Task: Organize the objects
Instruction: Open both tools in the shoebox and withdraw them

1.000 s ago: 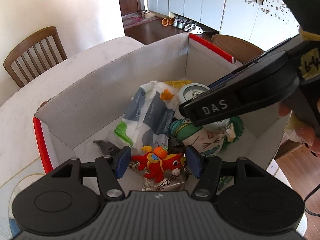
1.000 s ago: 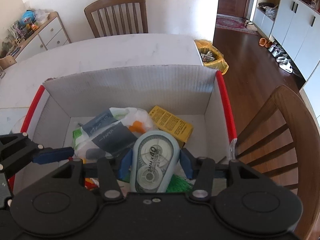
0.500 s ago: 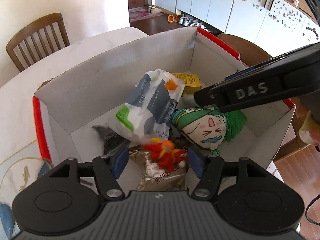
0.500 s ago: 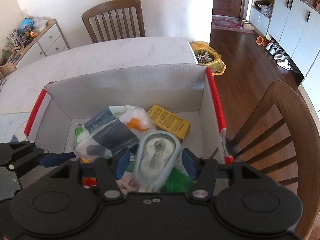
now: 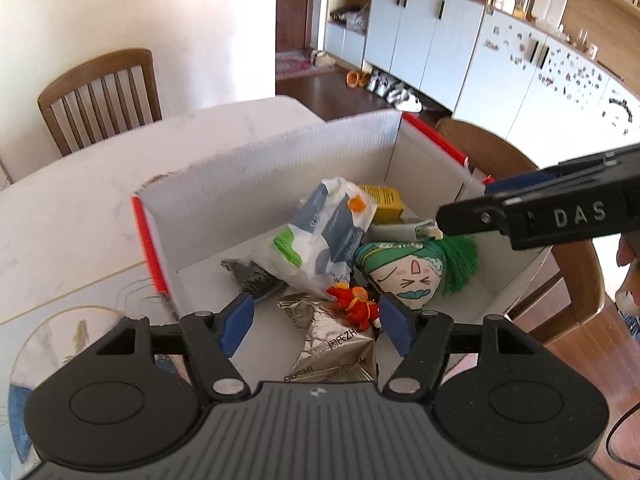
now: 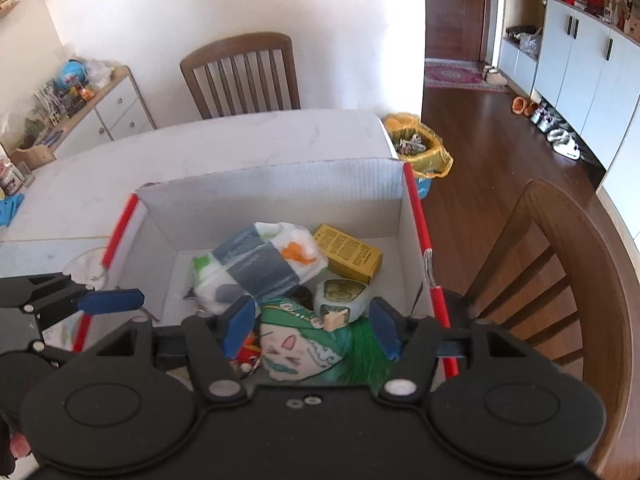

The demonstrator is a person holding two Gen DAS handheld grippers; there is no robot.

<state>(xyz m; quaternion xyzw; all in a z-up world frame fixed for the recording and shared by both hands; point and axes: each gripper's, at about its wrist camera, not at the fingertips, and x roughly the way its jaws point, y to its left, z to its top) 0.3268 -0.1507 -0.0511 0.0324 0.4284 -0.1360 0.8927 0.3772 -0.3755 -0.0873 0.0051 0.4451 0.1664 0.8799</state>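
Both tongs empty, jaws opening: my left gripper [image 5: 316, 316] over the red toy horse [image 5: 354, 304], my right gripper [image 6: 310, 326] over the correction tape [image 6: 340, 298], both lying in the cardboard box [image 6: 280, 184]. Risk: the tape rests tilted on the green-haired doll [image 6: 304, 348] and may slide; a low fingertip could snag the tissue pack [image 5: 320, 236].

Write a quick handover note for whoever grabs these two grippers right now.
Left gripper: jaws opening, nothing held; the red toy lies below in the box.
Right gripper: jaws opening, nothing held; the tape dispenser rests on the green-haired doll.
Also in the box: tissue pack, yellow carton, foil packet.
Done: toy and dispenser are in the box.
Left: pull both grippers clear, check the table for more to pack.
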